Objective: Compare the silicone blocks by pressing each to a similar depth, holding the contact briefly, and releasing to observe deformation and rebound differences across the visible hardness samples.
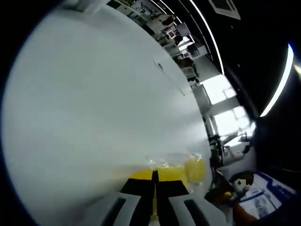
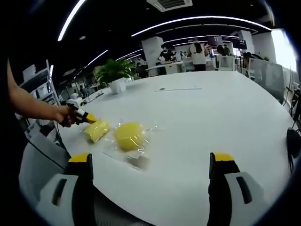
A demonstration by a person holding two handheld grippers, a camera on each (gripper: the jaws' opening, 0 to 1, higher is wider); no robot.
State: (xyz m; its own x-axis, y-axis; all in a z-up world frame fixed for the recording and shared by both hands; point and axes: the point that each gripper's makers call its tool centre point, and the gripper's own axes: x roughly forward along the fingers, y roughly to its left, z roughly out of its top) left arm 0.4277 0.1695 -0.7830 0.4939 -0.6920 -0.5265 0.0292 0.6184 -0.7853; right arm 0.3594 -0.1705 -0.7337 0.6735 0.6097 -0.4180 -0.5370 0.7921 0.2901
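Two yellow silicone blocks in clear wrappers lie on the white table (image 2: pixel 225 108): a squarer one (image 2: pixel 96 131) on the left and a rounder one (image 2: pixel 129 135) beside it. A person's hand (image 2: pixel 66 115) holds my left gripper (image 2: pixel 89 117), whose shut yellow tips touch the squarer block's far edge. In the left gripper view the left gripper (image 1: pixel 154 176) has its jaws closed together low over the table, with a wrapped yellow block (image 1: pixel 195 168) just to the right of the tips. My right gripper (image 2: pixel 151 157) stands wide open, short of the blocks, with nothing between its jaws.
A potted plant (image 2: pixel 115 70) stands at the table's far left edge. Shelving (image 2: pixel 37 77) is at the left, with desks and people (image 2: pixel 197 52) behind the table. A dark object (image 2: pixel 294 141) sits off the table's right edge. Crinkled wrapper film (image 2: pixel 136 160) spreads toward me.
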